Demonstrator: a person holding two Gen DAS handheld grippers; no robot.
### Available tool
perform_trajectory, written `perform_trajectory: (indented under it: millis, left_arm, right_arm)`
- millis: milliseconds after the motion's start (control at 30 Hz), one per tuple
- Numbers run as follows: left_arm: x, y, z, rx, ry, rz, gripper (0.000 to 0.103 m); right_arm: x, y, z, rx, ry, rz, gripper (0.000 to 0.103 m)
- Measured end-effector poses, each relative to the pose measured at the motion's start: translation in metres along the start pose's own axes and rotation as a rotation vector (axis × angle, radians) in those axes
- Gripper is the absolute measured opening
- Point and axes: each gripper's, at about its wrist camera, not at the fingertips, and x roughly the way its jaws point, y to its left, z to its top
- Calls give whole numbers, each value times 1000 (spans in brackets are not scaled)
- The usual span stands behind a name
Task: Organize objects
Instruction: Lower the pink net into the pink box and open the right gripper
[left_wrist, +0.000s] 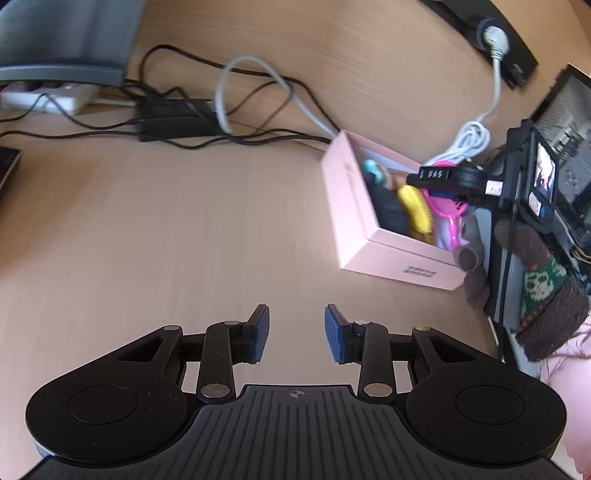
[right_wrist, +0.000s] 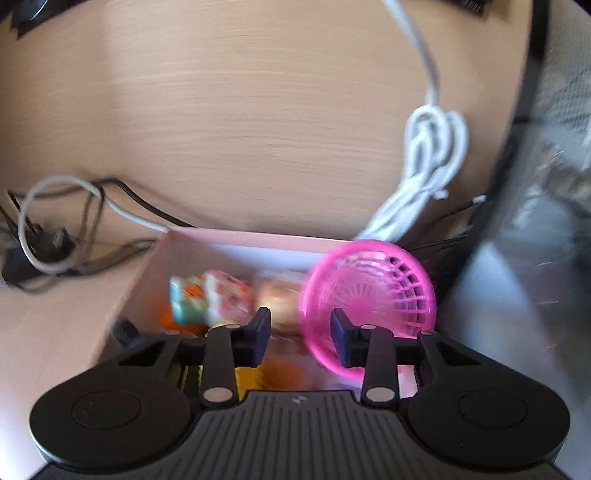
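A pink open box sits on the wooden desk at the right, holding several toys: a yellow piece, a pink plastic strainer and a teal toy. My left gripper is open and empty above bare desk, left of and in front of the box. My right gripper is open just above the box. The pink strainer lies in the box beside its right finger. The right gripper also shows in the left wrist view, over the box.
Black and grey cables and a black power adapter lie behind the box. A white coiled cable lies at its far right corner. A power strip sits far left. A dark device stands at the right edge.
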Motion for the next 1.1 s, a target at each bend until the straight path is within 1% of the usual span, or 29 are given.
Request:
perform_trajectory:
  millis: [100, 233, 267, 300, 367, 400, 433, 500, 567, 633, 700, 767, 833, 900, 933, 967, 1000, 1067, 1100]
  left_arm:
    - [2, 6, 0, -29, -1, 15, 36]
    - [12, -1, 5, -30, 9, -5, 36]
    - [15, -4, 7, -21, 11, -13, 36]
    - [18, -9, 10, -9, 10, -24, 36]
    - [25, -20, 19, 16, 2, -47, 36]
    - [30, -25, 25, 29, -3, -60, 36]
    - [35, -31, 32, 45, -9, -77, 36]
    - [50, -44, 46, 71, -28, -103, 36]
    - [64, -52, 56, 66, -45, -99, 36]
    - [78, -54, 66, 44, -57, -76, 36]
    - [88, -56, 69, 48, -53, -43, 36]
    - [95, -58, 68, 65, -44, -19, 36]
    - [100, -59, 65, 83, -29, 3, 36]
    - [103, -58, 65, 100, -15, 25, 37]
    - [103, -58, 65, 104, -20, 42, 40]
    - [104, -58, 66, 110, -20, 59, 46]
    - [105, -57, 67, 119, -21, 73, 50]
    - [103, -55, 67, 148, -27, 97, 64]
    - [101, -54, 67, 165, -32, 110, 68]
  right_arm:
    - [8, 0, 8, 23, -6, 43, 35]
    - [6, -8, 9, 23, -20, 74, 36]
    - [5, -13, 7, 36, -14, 85, 38]
    - [3, -20, 6, 58, -5, 116, 42]
    - [-9, -31, 5, 103, -24, 165, 60]
    - [-20, -37, 3, 121, -51, 168, 63]
    - [-31, -41, 1, 134, -69, 153, 65]
    - [-53, -49, -8, 162, -88, 119, 65]
    - [-75, -55, -24, 168, -81, 96, 65]
    - [-96, -55, -49, 107, -63, 88, 66]
    - [-109, -50, -75, 21, -43, 51, 68]
    - [-112, -44, -95, -66, -22, 20, 68]
    - [-109, -38, -111, -142, -6, -31, 68]
    - [-105, -38, -115, -154, 11, -46, 66]
    - [-103, -39, -116, -153, 13, -54, 66]
    - [-99, -39, -117, -162, 12, -67, 66]
    - [-94, -38, -116, -175, 12, -85, 66]
    - [-84, -37, -111, -182, 21, -100, 66]
    - [-80, -38, -108, -181, 22, -103, 66]
